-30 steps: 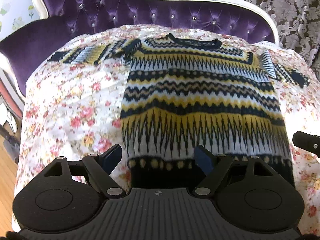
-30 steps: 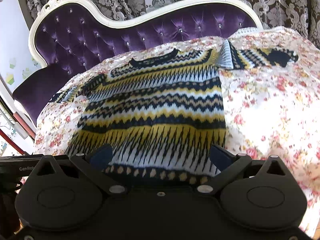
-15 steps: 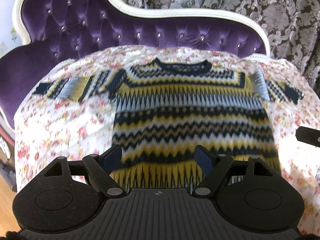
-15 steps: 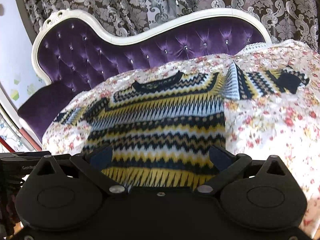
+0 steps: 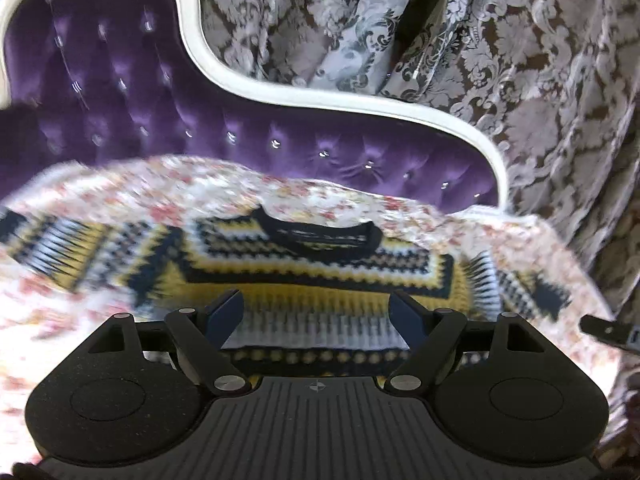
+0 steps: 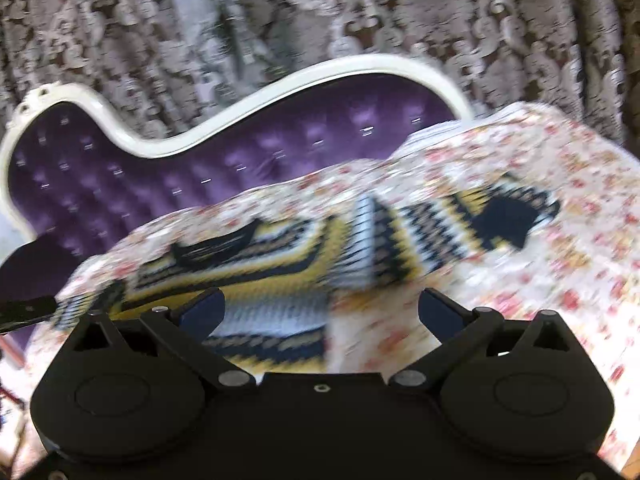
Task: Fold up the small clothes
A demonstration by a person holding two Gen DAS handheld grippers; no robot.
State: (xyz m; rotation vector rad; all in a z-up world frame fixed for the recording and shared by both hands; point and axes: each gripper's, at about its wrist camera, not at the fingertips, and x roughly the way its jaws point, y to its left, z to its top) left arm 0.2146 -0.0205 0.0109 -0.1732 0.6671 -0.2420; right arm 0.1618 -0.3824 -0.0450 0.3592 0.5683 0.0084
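Looking through the left wrist view, I see my left gripper [image 5: 316, 312] spread wide and holding nothing, over the patterned sweater [image 5: 320, 276] lying flat on the floral cloth [image 5: 120, 184] of the purple sofa [image 5: 120, 92]. Through the blurred right wrist view, my right gripper [image 6: 320, 312] gapes empty above the sweater's [image 6: 280, 264] right edge.

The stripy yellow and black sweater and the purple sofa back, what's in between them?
Between the knitted sweater and the tufted purple sofa back, only the floral sheet shows, in the left wrist view.
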